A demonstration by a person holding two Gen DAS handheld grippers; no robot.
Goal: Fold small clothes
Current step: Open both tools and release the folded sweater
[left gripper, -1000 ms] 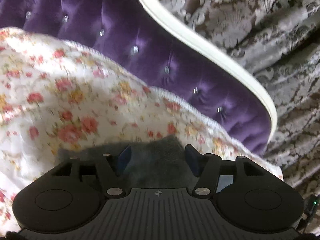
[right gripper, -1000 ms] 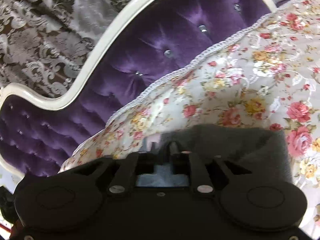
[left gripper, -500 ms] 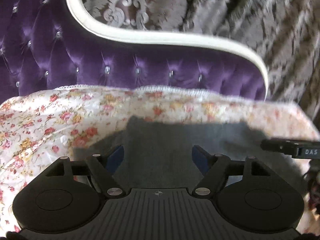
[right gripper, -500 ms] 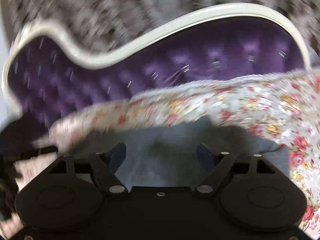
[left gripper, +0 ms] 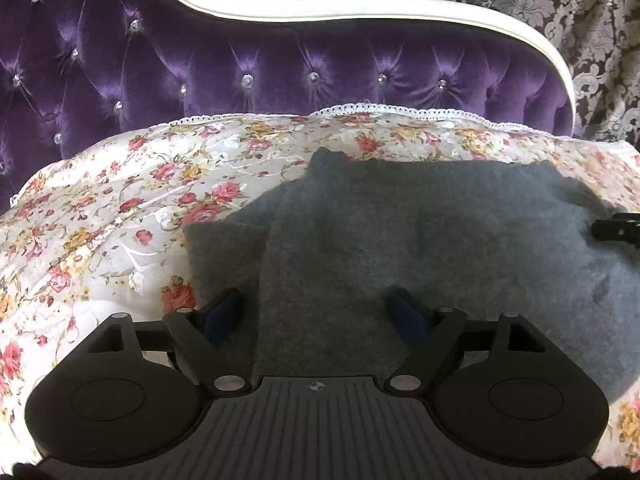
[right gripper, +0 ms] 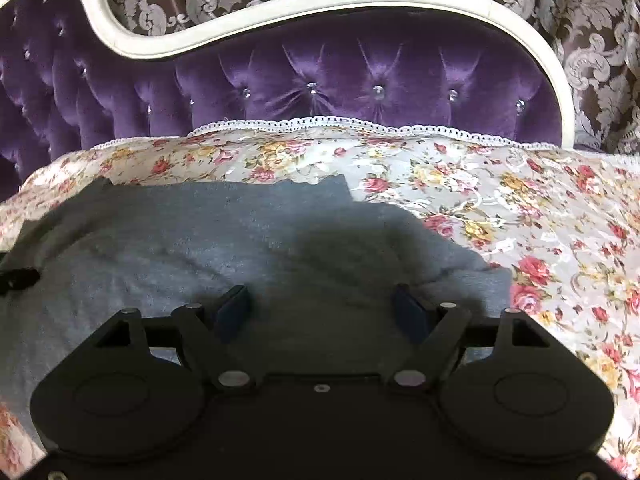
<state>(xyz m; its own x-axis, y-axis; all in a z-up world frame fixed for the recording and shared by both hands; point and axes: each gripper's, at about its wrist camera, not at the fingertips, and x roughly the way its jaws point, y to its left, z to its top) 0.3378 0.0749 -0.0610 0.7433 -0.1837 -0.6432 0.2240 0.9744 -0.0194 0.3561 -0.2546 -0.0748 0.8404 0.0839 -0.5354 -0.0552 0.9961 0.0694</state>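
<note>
One grey garment; two hand-held grippers

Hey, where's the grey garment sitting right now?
The grey garment lies spread on the floral bedspread, in front of the purple tufted headboard; it fills the lower middle of both wrist views.

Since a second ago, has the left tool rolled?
Yes. The left tool rolled: the headboard's white rim, earlier a steep diagonal, now runs nearly level above the grey garment.

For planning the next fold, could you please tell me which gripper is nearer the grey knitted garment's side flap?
Left. The left gripper, jaws opening with cloth between, has the flap just beside its finger; the right gripper hovers over the opposite end of the grey knitted garment.
</note>
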